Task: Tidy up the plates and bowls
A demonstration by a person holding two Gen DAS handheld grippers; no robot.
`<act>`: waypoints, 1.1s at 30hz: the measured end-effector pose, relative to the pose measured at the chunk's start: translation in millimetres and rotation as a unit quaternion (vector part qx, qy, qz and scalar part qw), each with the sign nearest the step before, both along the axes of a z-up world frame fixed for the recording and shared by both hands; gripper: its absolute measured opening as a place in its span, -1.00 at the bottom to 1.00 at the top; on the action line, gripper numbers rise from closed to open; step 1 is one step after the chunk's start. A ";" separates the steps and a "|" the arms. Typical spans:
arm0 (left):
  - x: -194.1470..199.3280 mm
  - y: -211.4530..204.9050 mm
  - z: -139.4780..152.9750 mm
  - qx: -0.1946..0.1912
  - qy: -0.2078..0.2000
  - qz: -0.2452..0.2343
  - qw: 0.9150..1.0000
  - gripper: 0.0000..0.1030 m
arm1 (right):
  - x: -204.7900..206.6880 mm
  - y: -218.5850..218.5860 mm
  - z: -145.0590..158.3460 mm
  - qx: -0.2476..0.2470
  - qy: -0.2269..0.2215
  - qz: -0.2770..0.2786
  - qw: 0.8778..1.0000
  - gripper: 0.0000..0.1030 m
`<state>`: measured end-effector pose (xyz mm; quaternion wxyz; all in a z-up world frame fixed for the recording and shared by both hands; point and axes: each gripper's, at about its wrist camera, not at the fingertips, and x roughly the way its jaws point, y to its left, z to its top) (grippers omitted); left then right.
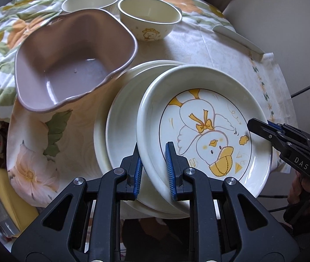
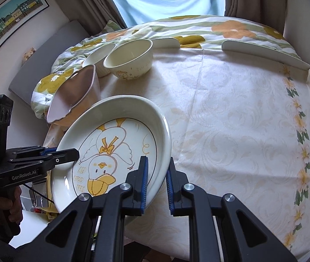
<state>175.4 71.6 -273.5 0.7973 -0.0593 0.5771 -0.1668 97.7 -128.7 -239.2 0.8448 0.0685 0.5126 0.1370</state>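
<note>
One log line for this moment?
duck plate tilted | left gripper and right gripper astride rim | plate stack beneath

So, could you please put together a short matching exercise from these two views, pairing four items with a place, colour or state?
Column one:
1. duck plate
2. mauve square bowl
3. cream bowl with a cartoon
4. plain plates

Column two:
A. stacked under the lifted plate
B. tilted, its rim between the fingers of the left gripper and of the right gripper
C. upright at the far side of the table
D. dusty pink-brown, wavy rim

Pairs: 1-B, 2-D, 3-C, 4-A
</note>
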 end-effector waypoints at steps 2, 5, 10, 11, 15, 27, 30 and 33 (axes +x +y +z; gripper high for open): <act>3.3 1.8 -3.1 -0.002 0.003 0.000 1.000 -0.66 | -1.9 2.9 -0.7 -0.002 -0.003 -0.005 1.000 -0.72; 6.9 2.5 -6.1 0.005 0.001 -0.002 1.000 -0.66 | -2.5 6.7 -1.6 -0.008 -0.004 -0.006 1.000 -0.72; 8.7 -2.1 -10.6 0.024 -0.001 -0.006 1.000 -0.66 | -1.2 10.4 -0.9 -0.018 -0.006 -0.009 1.000 -0.72; 8.7 -3.4 -10.1 0.029 -0.003 -0.006 1.000 -0.66 | -1.0 10.2 -0.8 -0.018 -0.006 -0.009 1.000 -0.72; 8.8 -11.2 -8.2 0.062 -0.016 -0.013 0.998 -0.66 | -1.9 13.2 0.1 -0.028 -0.005 -0.004 1.000 -0.72; -0.2 -25.2 -2.4 0.159 -0.054 -0.028 0.985 -0.66 | -0.3 25.9 -1.3 -0.077 -0.011 0.019 0.997 -0.72; -3.1 -28.9 -1.3 0.178 -0.062 -0.033 0.982 -0.66 | 0.4 26.4 -1.2 -0.077 -0.012 0.018 0.997 -0.72; -5.3 -30.1 0.8 0.190 -0.069 -0.034 0.979 -0.66 | 1.3 27.0 -1.8 -0.079 -0.013 0.020 0.997 -0.72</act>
